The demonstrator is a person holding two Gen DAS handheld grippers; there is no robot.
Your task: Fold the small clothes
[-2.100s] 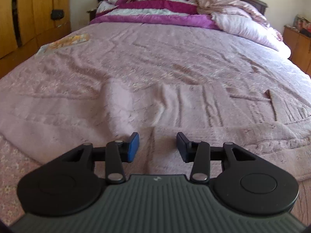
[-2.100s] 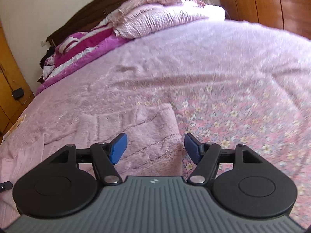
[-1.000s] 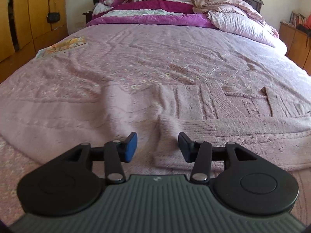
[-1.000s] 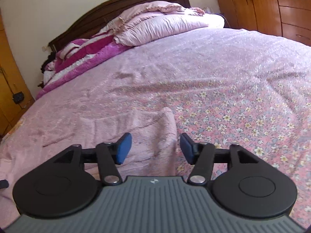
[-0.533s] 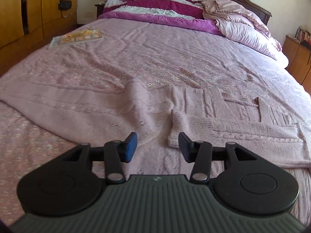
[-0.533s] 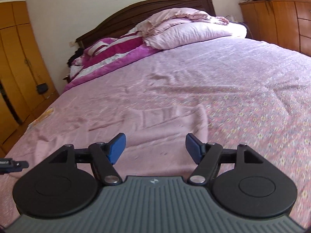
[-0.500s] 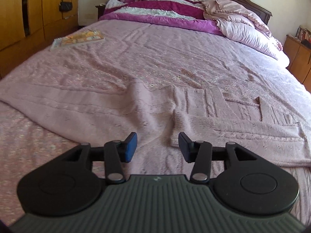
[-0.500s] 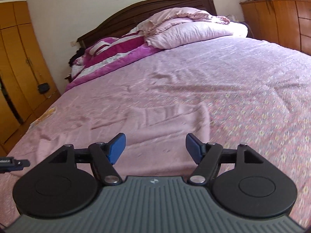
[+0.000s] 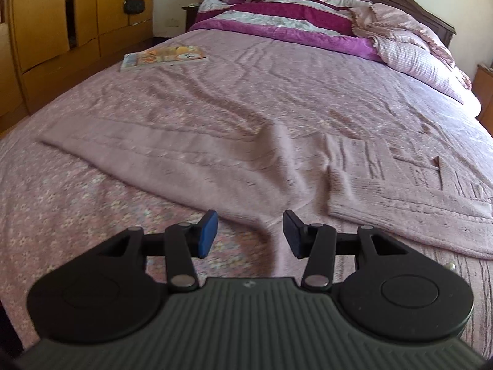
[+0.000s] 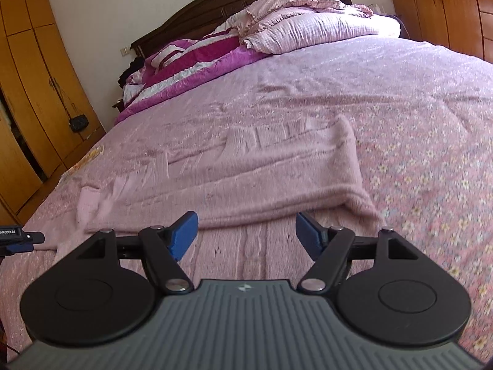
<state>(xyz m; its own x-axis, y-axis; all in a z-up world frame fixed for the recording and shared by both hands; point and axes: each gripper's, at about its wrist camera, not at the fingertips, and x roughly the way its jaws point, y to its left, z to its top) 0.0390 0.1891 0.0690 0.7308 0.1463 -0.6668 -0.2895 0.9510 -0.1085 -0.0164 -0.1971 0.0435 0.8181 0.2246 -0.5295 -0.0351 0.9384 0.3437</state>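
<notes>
Looking along both grippers, we find the pink knit sweater (image 9: 363,166) spread flat on the bed (image 9: 277,71), its long axis running crosswise to both cameras. One sleeve (image 9: 160,148) stretches far out to the left in the left wrist view; the other sleeve appears folded across the body, its ribbed cuff (image 9: 336,178) lying ahead and a little right of the left gripper (image 9: 250,233).

Left gripper: fingers parted to a moderate gap, nothing between them. It hovers over the near edge of the knit, where the stretched sleeve meets the body. The sleeve's free end lies well apart from it, up and to the left.

Right gripper (image 10: 246,236): fingers spread wider, also empty. It sits above the lower knit panel, with the folded edge of the sweater (image 10: 277,191) just ahead, running left to right. That fold's right-hand corner (image 10: 357,200) lies ahead and to the right of the fingers.

We judge the unfolded left sleeve to be the next piece to bring in, and the left gripper is clearly the nearer one. It would need to travel leftward along the sleeve's length first. The knit looks soft and loose; a shallow pinch may drag only the top layer.

A colourful booklet (image 9: 163,57) lies near the far left edge of the bed, well clear of the sweater.
</notes>
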